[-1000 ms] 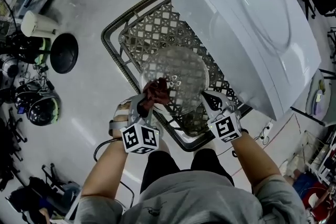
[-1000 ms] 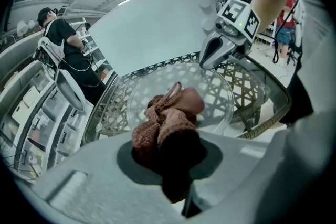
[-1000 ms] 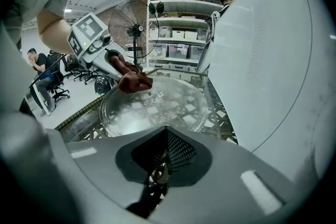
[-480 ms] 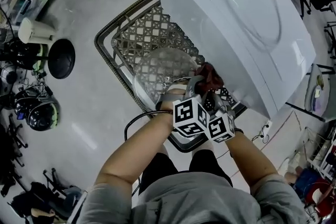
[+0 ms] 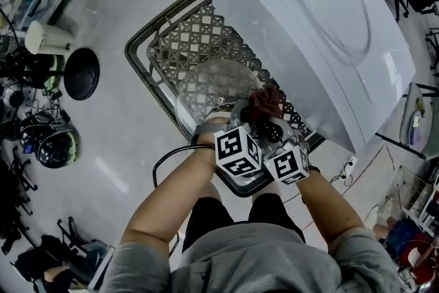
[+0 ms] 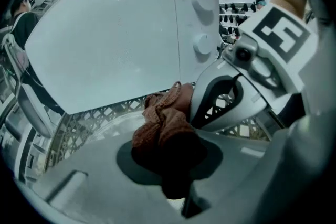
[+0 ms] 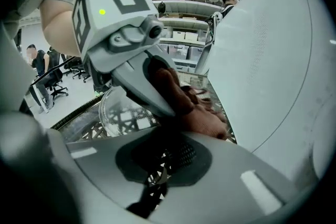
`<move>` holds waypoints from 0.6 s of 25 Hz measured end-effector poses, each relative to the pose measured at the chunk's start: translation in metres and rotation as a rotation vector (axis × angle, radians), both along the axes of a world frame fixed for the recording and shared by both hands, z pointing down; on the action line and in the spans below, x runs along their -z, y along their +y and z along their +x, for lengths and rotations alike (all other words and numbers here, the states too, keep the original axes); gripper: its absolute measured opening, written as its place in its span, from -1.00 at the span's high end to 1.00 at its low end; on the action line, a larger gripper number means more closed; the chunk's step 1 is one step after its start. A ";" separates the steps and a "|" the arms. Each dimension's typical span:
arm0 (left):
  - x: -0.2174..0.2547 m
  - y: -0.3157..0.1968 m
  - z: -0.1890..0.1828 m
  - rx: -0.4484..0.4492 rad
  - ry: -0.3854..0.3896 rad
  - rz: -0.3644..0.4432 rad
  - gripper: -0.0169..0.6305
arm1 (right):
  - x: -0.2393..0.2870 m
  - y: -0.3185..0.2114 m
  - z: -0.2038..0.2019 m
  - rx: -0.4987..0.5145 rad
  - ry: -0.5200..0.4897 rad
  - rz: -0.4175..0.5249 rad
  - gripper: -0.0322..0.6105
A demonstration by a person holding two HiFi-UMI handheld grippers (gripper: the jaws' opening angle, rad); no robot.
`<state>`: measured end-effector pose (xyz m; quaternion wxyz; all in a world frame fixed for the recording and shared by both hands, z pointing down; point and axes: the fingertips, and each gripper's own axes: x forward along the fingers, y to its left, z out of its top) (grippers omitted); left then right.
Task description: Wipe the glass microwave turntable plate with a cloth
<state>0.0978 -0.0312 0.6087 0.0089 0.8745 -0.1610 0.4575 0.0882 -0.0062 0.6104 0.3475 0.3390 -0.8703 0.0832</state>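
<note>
The round glass plate [image 5: 214, 89] lies on a metal lattice cart [image 5: 185, 44]. My left gripper [image 5: 257, 113] is shut on a crumpled reddish-brown cloth [image 5: 266, 103] and presses it on the plate's right near edge, hard against the white appliance. In the left gripper view the cloth [image 6: 165, 126] bulges out of the left gripper [image 6: 168, 152]. My right gripper [image 5: 273, 134] sits just beside it at the plate's near rim. In the right gripper view the plate [image 7: 123, 110] runs toward the narrow slit of the right gripper [image 7: 163, 157], which looks shut on the rim.
A large white appliance [image 5: 309, 31] overhangs the cart's right side, close to both grippers. On the floor to the left are a black round base [image 5: 82, 73], a white bin [image 5: 44, 38] and dark helmets [image 5: 51, 144]. A cable [image 5: 171, 154] loops by my left arm.
My left gripper carried the cloth from the plate's near left edge across to its right edge, beside the right gripper. The right gripper barely moved.
</note>
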 end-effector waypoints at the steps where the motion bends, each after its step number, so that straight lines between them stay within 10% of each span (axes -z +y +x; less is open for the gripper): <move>1: 0.001 0.003 -0.011 0.010 -0.004 -0.010 0.76 | 0.000 0.000 0.000 -0.001 0.001 -0.001 0.88; 15: 0.008 0.064 -0.181 0.195 -0.152 -0.102 0.76 | 0.000 -0.001 0.000 -0.003 0.003 -0.004 0.88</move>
